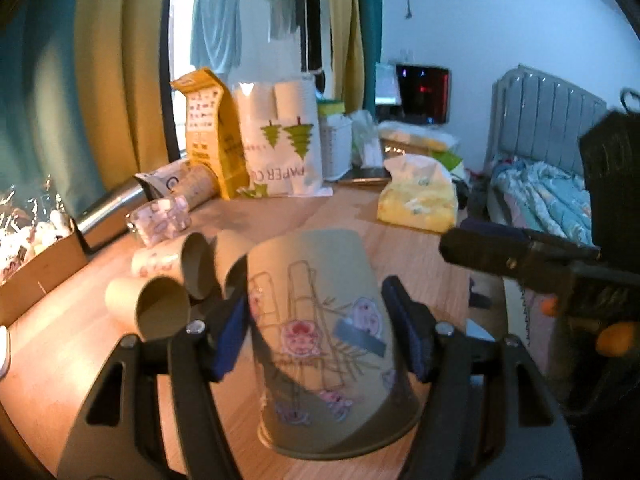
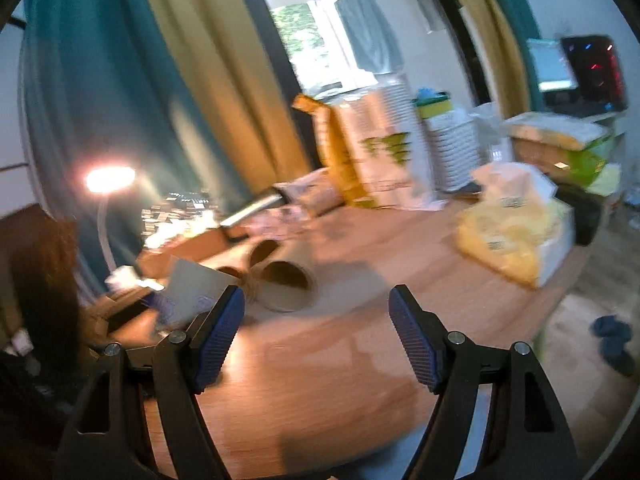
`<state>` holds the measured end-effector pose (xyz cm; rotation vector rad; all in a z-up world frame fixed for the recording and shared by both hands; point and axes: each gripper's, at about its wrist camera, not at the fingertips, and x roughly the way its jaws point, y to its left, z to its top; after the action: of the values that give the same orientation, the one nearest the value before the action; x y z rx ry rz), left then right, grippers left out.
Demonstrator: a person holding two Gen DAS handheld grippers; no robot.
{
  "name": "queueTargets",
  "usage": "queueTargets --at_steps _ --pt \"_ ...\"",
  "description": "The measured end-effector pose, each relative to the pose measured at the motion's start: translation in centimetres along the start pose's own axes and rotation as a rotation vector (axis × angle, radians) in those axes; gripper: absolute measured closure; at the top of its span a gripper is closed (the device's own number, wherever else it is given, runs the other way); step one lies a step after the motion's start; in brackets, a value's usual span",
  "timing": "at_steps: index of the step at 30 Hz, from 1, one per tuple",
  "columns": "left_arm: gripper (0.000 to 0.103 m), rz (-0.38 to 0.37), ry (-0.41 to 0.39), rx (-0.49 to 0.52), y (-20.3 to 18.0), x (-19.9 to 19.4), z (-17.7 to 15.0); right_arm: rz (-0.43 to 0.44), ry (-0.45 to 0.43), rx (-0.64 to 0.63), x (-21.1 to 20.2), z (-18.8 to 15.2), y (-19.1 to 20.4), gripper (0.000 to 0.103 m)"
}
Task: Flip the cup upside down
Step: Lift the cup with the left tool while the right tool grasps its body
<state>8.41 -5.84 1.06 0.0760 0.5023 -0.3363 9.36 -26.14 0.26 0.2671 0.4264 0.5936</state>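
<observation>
The left gripper [image 1: 320, 320] has its blue-padded fingers [image 1: 230, 332] pressed against either side of the paper cup [image 1: 316, 344], which stands upside down, rim near the wooden table [image 1: 60, 360] and flat base uppermost (its side carries pink pig stickers). Just beyond it, to the left, three more paper cups [image 1: 164, 308] lie on their sides with their mouths facing the camera. The right gripper [image 2: 316, 332] hovers over bare tabletop with its fingers spread wide and nothing between them; that view is blurred. Farther back sit a yellow tissue pack [image 1: 418, 200], a white paper-cup bag [image 1: 280, 140] and a yellow carton [image 1: 212, 132], with curtains [image 1: 112, 80] behind them.
</observation>
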Motion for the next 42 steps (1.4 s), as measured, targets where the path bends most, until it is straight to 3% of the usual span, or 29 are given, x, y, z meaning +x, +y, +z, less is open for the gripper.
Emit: queueTargets --at_steps 7,13,26,30,32,35,38,42 --pt "0.038 -0.049 -0.141 -0.032 1.4 -3.7 -2.2 0.146 0.076 -0.01 1.3 0.7 5.6 0.025" --pt "0.038 -0.03 -0.162 -0.005 1.0 -4.6 -2.6 0.24 0.13 0.005 2.9 0.3 7.5 0.025" --pt "0.037 -0.02 -0.173 0.013 0.6 -5.2 -3.1 0.368 0.244 0.077 4.5 0.4 7.2 0.026" --pt "0.036 -0.022 -0.171 0.027 0.3 -5.2 -3.1 0.426 0.277 0.115 5.0 0.4 6.8 0.04" --pt "0.034 -0.014 -0.172 0.024 0.4 -5.2 -3.1 0.427 0.288 0.113 5.2 0.5 6.9 0.044" --pt "0.018 -0.007 -0.163 0.016 0.6 -5.0 -3.1 0.441 0.292 0.106 5.4 0.7 7.0 0.045" --pt "0.011 -0.003 -0.167 0.005 0.7 -5.1 -3.2 0.435 0.273 0.094 5.4 1.0 7.2 0.045" --pt "0.01 0.025 -0.144 -0.007 1.1 -5.2 -3.4 0.367 0.213 0.055 5.5 1.5 7.0 0.045"
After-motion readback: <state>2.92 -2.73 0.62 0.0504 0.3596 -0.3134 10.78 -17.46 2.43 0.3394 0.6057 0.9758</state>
